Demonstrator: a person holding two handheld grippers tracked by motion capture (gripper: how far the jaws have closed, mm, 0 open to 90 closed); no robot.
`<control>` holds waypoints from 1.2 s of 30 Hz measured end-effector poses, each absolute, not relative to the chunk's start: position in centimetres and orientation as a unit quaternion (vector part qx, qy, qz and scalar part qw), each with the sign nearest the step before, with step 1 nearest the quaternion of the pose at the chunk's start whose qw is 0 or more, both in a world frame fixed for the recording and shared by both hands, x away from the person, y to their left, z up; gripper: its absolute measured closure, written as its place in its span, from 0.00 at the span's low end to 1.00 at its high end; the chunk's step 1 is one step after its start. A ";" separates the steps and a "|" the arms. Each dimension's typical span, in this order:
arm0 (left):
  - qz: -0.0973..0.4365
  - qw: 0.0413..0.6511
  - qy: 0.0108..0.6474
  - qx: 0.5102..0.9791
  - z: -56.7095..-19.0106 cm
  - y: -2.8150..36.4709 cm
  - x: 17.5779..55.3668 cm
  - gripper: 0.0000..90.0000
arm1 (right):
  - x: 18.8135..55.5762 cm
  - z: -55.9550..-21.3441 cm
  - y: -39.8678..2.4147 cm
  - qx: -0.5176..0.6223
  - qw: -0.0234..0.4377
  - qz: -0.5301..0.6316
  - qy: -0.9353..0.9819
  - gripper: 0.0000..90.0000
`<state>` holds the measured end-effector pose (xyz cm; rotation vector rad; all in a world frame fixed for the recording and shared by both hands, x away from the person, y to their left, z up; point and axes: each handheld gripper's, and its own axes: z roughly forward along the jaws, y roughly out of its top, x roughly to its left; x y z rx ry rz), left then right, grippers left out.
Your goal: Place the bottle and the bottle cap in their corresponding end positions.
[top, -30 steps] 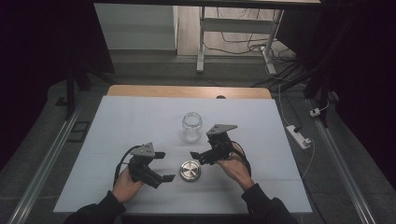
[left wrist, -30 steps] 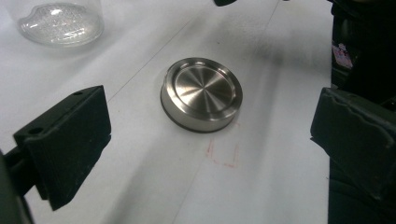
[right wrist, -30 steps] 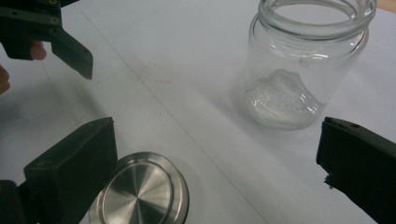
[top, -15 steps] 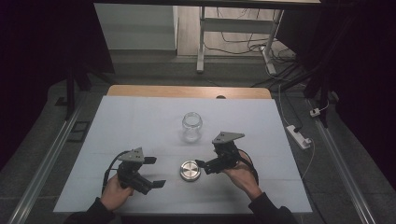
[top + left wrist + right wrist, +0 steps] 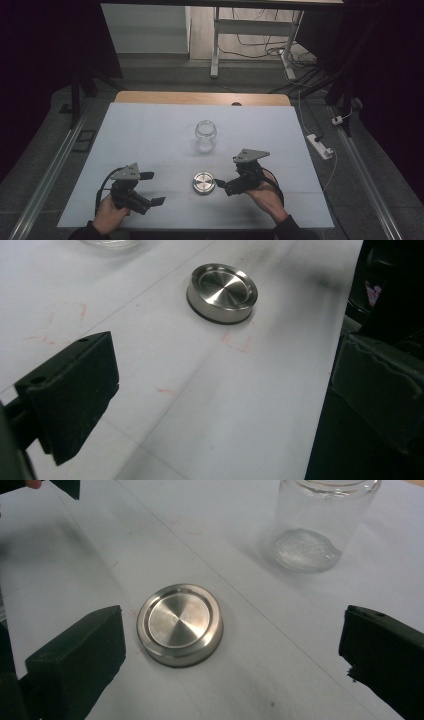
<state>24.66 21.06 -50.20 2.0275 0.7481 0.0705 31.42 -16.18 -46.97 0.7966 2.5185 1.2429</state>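
Presently: both tongs wide open and empty, lid lying loose between them on the tabletop.

Left tongs (image 5: 150,188), held low at the near-left of the white tabletop (image 5: 150,135), stand with jaws spread wide and nothing between them; the left gripper view confirms bare surface between the two black jaws. Round brushed-metal lid with a dark rubber rim (image 5: 203,182) lies flat near the front centre, apart from both tools. Clear glass jar (image 5: 205,135) stands upright and uncapped behind the lid, well apart from it. Right tongs (image 5: 223,184), just beside the lid's right edge, point toward it; the right gripper view shows jaws fully parted, lid (image 5: 180,624) near the left jaw, not touched.
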 end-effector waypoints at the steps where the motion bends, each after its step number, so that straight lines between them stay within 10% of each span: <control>1: 0.031 0.472 0.308 0.826 -50.2 21.3 24.5 0.00 | 31.3 -46.9 -16.4 0.272 0.112 0.424 0.856 0.00; 36: 0.062 0.484 0.422 0.764 -51.3 29.0 19.8 0.00 | 26.1 -48.0 -27.3 0.392 0.174 0.419 0.801 0.00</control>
